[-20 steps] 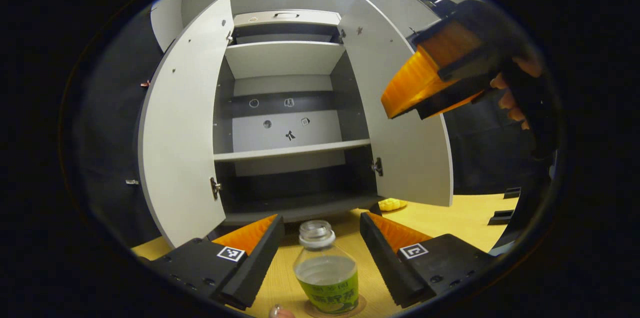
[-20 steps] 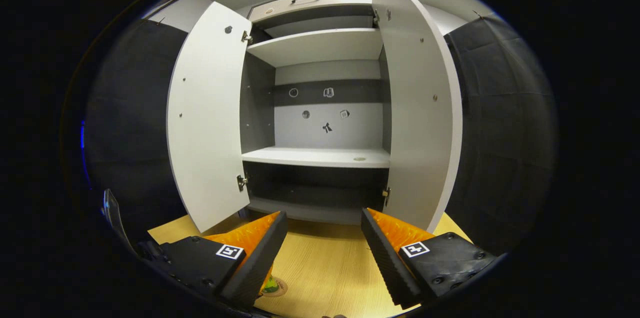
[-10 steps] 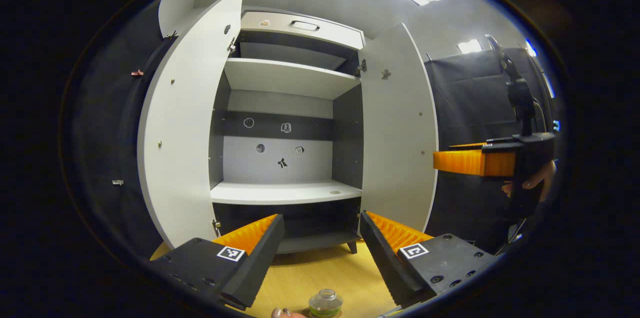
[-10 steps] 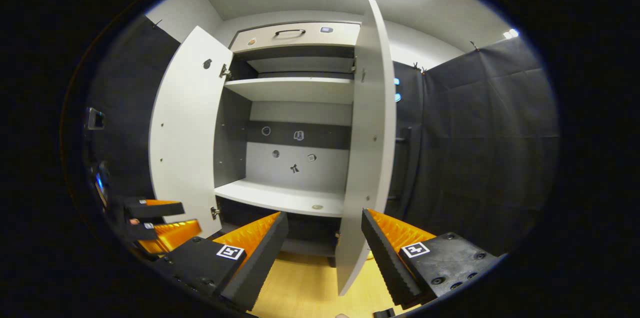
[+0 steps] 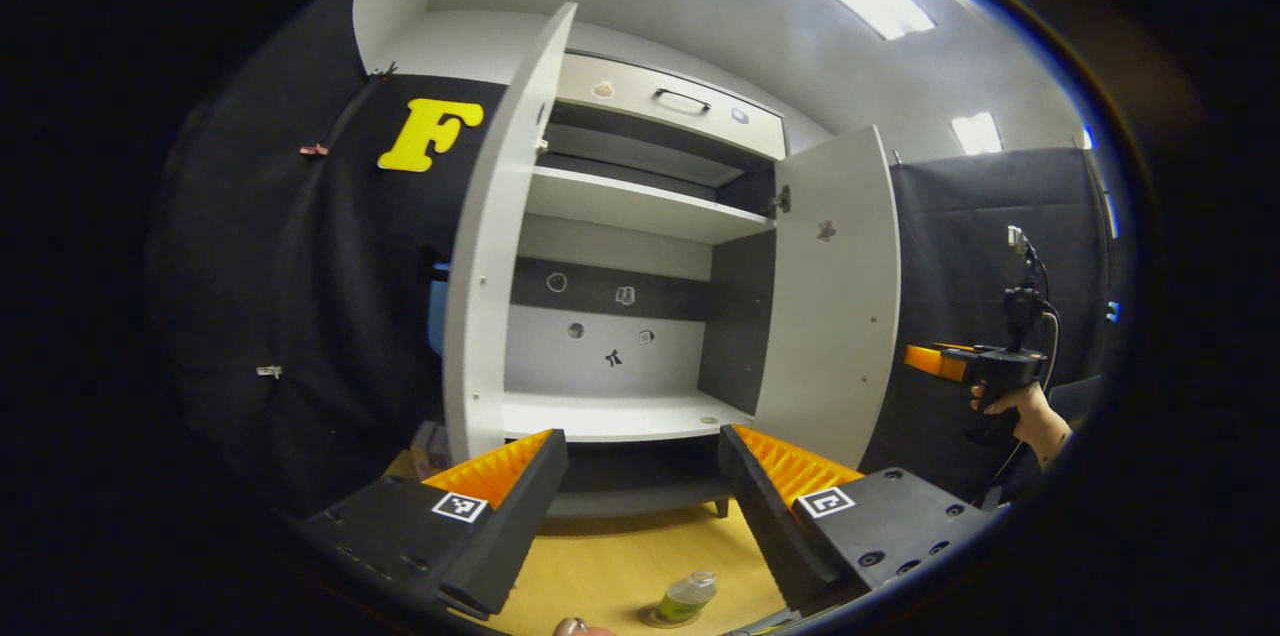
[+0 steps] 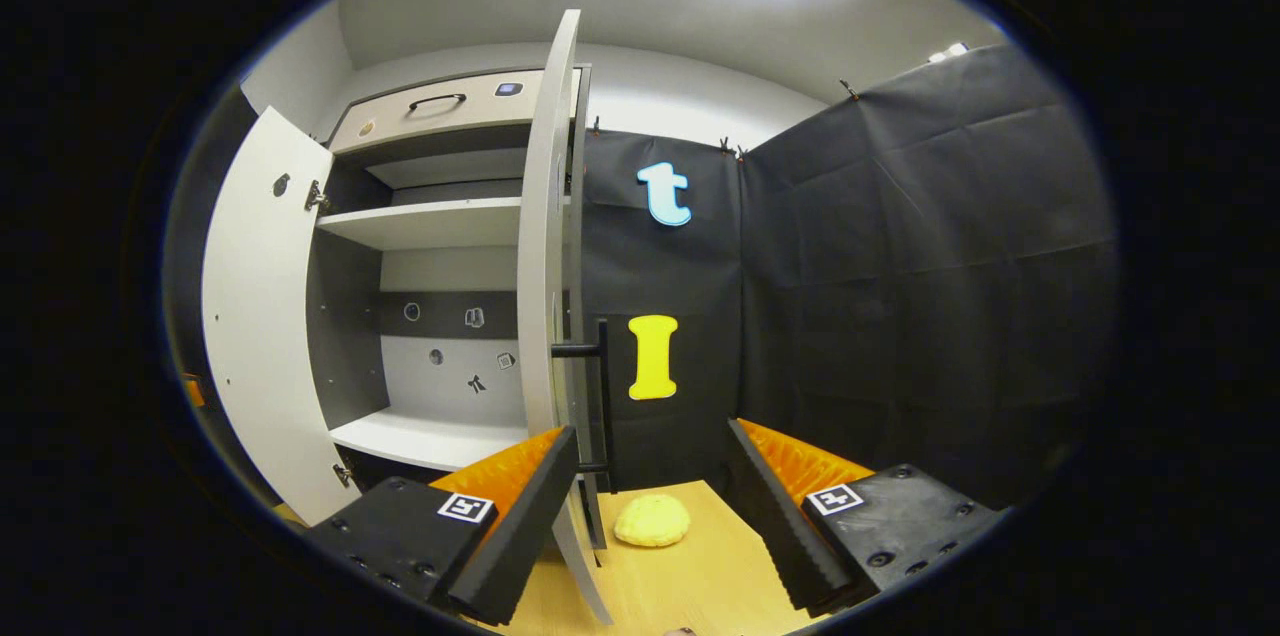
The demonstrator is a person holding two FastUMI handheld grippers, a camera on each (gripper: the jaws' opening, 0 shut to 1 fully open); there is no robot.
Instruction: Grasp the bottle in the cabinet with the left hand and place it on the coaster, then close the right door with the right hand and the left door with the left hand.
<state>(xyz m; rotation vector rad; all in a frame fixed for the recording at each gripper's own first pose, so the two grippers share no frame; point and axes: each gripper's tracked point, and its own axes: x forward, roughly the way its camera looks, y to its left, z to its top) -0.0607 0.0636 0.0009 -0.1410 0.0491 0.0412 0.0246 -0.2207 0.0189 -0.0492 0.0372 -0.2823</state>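
The bottle [image 5: 684,596], clear with a green label, stands on the round coaster [image 5: 655,620] on the wooden table, low in the left gripper view. My left gripper [image 5: 640,506] is open and empty, well above and behind it, facing the grey cabinet. Both doors stand open: the left door [image 5: 495,256] seen nearly edge-on, the right door [image 5: 835,306] swung out. My right gripper [image 6: 650,506] is open and empty, close to the right door [image 6: 545,246], seen edge-on with its black handle [image 6: 595,386] just ahead. The right gripper [image 5: 940,361] also shows at the far right, held by a hand [image 5: 1025,411].
The cabinet shelves [image 5: 620,416] are bare. A yellow soft object [image 6: 652,520] lies on the table [image 6: 700,576] beyond the right door's edge. Black cloth walls [image 6: 900,296] close in the booth on both sides.
Both grippers swung outward: the left view turned left, so the left door now appears edge-on and the bottle smaller. The right gripper moved right past the right door's edge to its handle side.
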